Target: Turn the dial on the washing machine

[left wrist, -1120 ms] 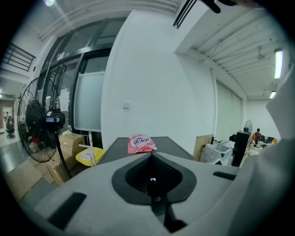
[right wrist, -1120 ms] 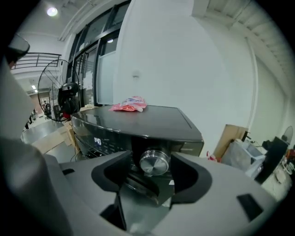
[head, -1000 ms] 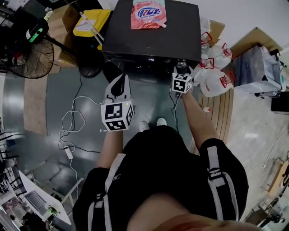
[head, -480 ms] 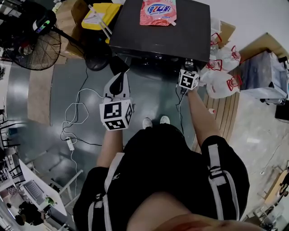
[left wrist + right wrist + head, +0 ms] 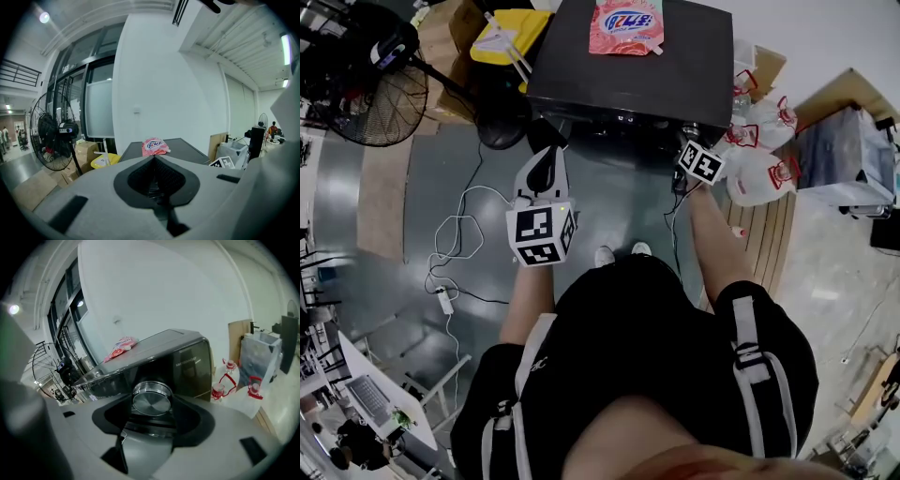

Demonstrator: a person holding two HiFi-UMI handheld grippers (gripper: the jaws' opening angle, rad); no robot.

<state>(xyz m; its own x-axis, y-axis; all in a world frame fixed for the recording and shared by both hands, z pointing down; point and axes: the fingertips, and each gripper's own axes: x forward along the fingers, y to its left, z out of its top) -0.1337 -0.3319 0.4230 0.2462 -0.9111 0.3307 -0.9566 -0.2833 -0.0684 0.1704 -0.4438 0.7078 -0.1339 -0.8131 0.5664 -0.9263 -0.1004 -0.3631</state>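
R gripper (image 5: 688, 142) upper right of centre in head view, jaws pinching the silver dial (image 5: 151, 399) at the front right corner of the dark washing machine (image 5: 628, 70). L gripper (image 5: 153, 163) mid-frame left — jaws pressed together, nothing btwn them, well apart from the machine. Pink pouch (image 5: 625, 25) lies on the machine top.

In the middle of my right gripper view, the dial (image 5: 151, 401) is shiny metal with a finely spun face, set in the washing machine's (image 5: 187, 363) glossy dark front. My right gripper (image 5: 151, 414) is matt grey plastic with black matt pads (image 5: 192, 423). At the top centre of the head view, the pouch (image 5: 627, 25) is glossy plastic.
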